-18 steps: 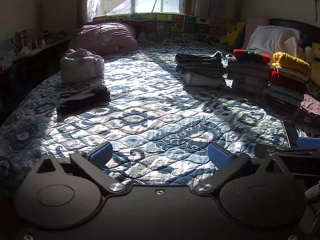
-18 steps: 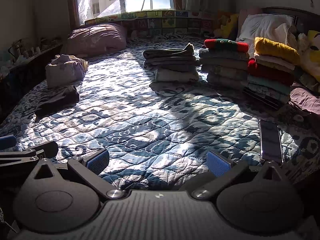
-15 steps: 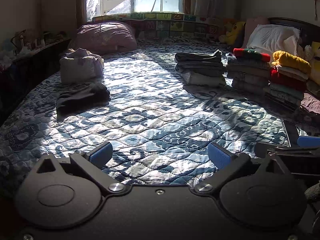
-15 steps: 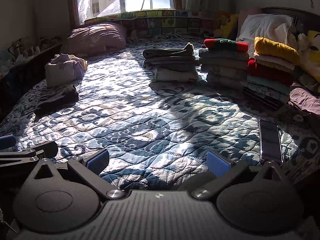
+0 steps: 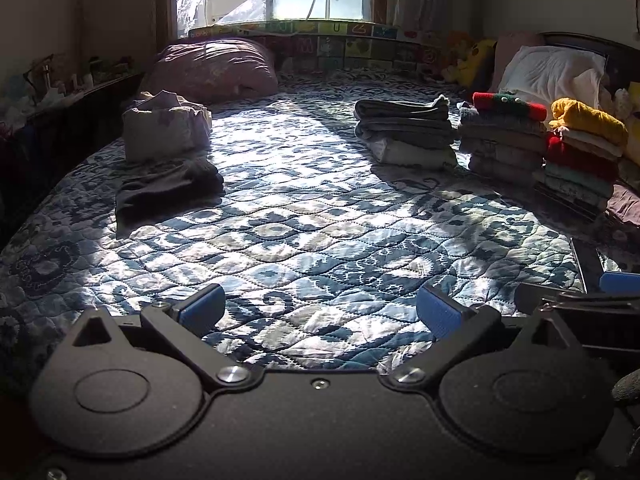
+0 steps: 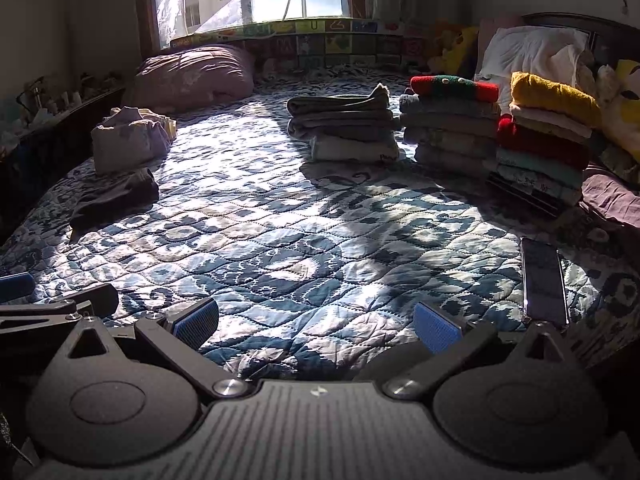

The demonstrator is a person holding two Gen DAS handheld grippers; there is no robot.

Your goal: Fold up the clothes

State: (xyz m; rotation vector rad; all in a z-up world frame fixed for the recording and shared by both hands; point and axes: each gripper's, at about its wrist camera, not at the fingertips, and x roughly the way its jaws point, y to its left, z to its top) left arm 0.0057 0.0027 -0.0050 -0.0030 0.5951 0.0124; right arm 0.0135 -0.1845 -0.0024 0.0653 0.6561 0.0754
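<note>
Both grippers hover side by side over the near edge of a blue patterned quilt (image 5: pixel 312 220). My left gripper (image 5: pixel 320 312) is open, nothing between its blue pads. My right gripper (image 6: pixel 316 320) is open and empty too. A crumpled dark garment (image 5: pixel 168 188) lies at the left of the bed, also in the right wrist view as the dark garment (image 6: pixel 116 200). Behind it sits a pale bundled cloth (image 5: pixel 164 128). Three stacks of folded clothes stand at the far right: a grey stack (image 6: pixel 344 128), a stack topped with red and green (image 6: pixel 452 120), and a stack topped with yellow (image 6: pixel 548 136).
A phone (image 6: pixel 544 280) lies on the quilt near the right gripper. A pink pillow (image 5: pixel 212 68) and a white pillow (image 5: pixel 552 72) rest by the window and headboard. A dark shelf with small items (image 5: pixel 60 104) runs along the left of the bed.
</note>
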